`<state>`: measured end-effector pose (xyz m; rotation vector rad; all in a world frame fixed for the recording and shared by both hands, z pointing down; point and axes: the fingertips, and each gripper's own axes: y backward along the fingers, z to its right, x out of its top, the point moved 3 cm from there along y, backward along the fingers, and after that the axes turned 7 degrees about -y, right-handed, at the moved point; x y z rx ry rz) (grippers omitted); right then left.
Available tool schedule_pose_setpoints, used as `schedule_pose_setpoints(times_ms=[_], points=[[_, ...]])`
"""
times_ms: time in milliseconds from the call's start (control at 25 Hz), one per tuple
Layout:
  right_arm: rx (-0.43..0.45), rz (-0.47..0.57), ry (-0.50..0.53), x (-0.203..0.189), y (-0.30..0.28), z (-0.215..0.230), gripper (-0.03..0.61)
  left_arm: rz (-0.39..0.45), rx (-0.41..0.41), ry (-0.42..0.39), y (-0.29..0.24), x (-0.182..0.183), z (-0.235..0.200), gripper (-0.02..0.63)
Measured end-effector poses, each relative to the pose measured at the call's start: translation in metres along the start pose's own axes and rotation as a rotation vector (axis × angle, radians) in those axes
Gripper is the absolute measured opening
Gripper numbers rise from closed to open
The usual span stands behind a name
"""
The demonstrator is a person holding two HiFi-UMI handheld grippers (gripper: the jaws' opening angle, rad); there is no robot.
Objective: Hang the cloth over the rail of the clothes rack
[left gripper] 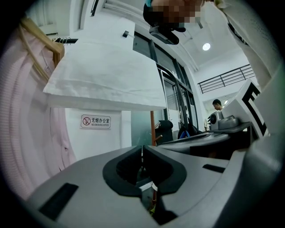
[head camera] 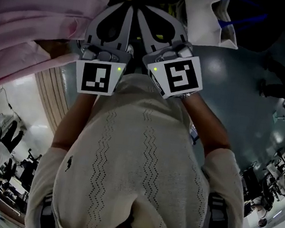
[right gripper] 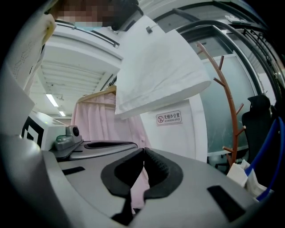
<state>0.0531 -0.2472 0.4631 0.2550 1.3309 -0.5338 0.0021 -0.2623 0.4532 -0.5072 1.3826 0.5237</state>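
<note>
The white cloth (left gripper: 102, 75) hangs spread out above and ahead of both grippers, and I see it from below. It also shows in the right gripper view, white cloth (right gripper: 156, 67), and at the top right of the head view, white cloth (head camera: 210, 16). What it hangs from is hidden. My left gripper (left gripper: 142, 148) is shut with nothing between its pads, pointing up below the cloth. My right gripper (right gripper: 143, 151) is likewise shut and empty. In the head view the left gripper (head camera: 128, 7) and right gripper (head camera: 143, 11) are held side by side in front of the person's chest.
A pink garment (left gripper: 26, 111) hangs on a wooden hanger (left gripper: 42, 49) to the left of the cloth, pink garment (right gripper: 107, 120). An orange coat stand (right gripper: 229, 111) rises at the right. A white wall with a no-smoking sign (left gripper: 95, 121) stands behind.
</note>
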Motion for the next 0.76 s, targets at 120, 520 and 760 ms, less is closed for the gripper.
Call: schedule_pose_setpoints(times_ms=[120, 520, 760], points=[[-0.006, 0.007, -0.002, 0.001, 0.0, 0.003, 0.018, 0.008, 0.005, 0.001, -0.001, 0.0, 0.0, 0.02], [-0.021, 0.012, -0.007, -0.001, 0.0, 0.008, 0.018, -0.014, -0.021, 0.008, 0.0, -0.006, 0.009, 0.02], [-0.018, 0.014, -0.011, 0.001, 0.006, 0.007, 0.018, -0.016, -0.035, 0.012, 0.001, -0.003, 0.018, 0.02]])
